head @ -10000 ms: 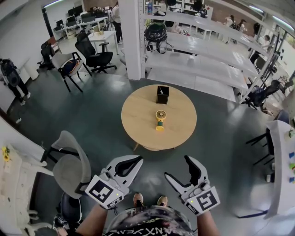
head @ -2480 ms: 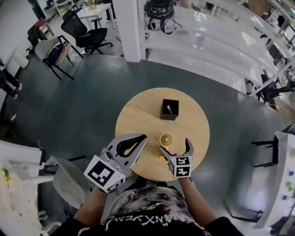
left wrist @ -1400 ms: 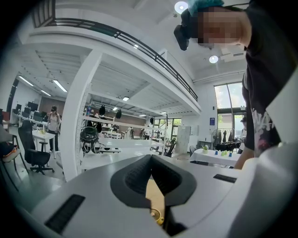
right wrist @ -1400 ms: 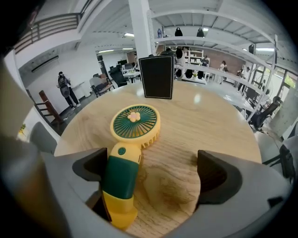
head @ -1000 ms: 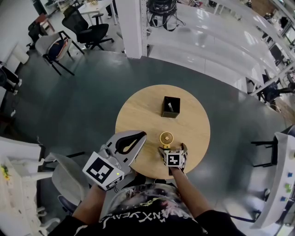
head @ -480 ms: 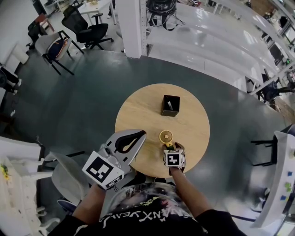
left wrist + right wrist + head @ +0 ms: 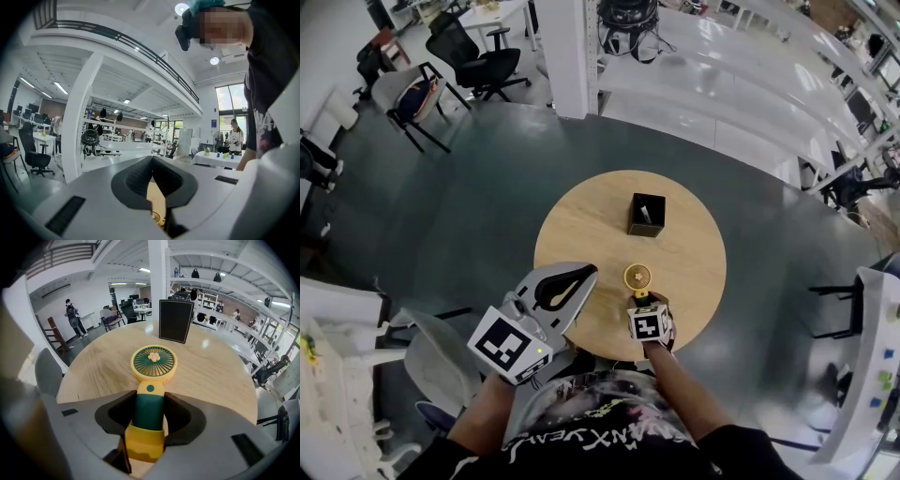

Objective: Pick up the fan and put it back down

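Observation:
A small yellow fan [image 7: 637,277] with a dark green grille and green handle lies on the round wooden table [image 7: 581,234], its head pointing away from me. My right gripper [image 7: 643,302] points steeply down at it. Its jaws have just been closing and now press on both sides of the green handle [image 7: 149,408], just above the yellow base. In the right gripper view the fan head [image 7: 153,361] rests on the table [image 7: 93,366] beyond the right gripper [image 7: 149,401]. My left gripper [image 7: 592,273] hovers at the table's near left edge, tips together and empty; between the left gripper [image 7: 152,158] jaws a bit of the fan [image 7: 157,216] shows.
A black open box [image 7: 646,215] stands on the far half of the table, behind the fan [image 7: 176,320]. A grey chair [image 7: 431,361] sits at my lower left. A white pillar [image 7: 567,56], white shelving [image 7: 722,103] and office chairs [image 7: 464,61] stand farther off on the dark floor.
The right gripper's jaws have come together onto the fan's handle, from standing wide around it a second ago. The left gripper has kept its place.

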Available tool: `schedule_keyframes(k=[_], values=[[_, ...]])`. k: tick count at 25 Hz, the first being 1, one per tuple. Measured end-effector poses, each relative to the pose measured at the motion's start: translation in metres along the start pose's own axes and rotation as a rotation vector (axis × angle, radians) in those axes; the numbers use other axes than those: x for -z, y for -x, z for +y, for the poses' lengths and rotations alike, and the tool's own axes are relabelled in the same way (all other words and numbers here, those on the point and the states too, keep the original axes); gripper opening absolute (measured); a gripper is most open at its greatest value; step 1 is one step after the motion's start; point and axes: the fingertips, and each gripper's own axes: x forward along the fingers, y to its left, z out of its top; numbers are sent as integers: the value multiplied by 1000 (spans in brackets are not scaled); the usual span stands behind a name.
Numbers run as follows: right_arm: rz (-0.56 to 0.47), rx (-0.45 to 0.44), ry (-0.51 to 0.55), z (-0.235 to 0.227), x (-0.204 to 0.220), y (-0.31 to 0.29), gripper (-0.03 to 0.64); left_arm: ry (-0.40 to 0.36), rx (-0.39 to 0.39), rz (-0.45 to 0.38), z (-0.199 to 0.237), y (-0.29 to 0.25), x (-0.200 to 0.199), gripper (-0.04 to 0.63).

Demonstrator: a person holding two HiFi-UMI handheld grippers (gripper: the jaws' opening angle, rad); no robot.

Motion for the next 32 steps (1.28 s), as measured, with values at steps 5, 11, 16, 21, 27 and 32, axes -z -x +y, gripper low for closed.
schedule_keyframes(k=[5,11,16,21,27,32], values=[[-7,-22,-8,0,2,4,183,6,0,-9,-1,0,-1,17],[-72,-23,-28,-9,-11,14,183,5,10,-13,-3,-4,-1,17],[-114,-40,-21,-6,-22,30,183,-6,17,-12,-7,-5,-3,17],[-172,-62,-6,1,-38,45,183,-11,22,-13,-10,-7,-4,17],[-260,-96,36,10,-66,70,183,-19,24,-12,-13,-9,-4,17],[-346,-126,66,16,-92,101,183,-17,18,-14,-14,-8,-6,17]])
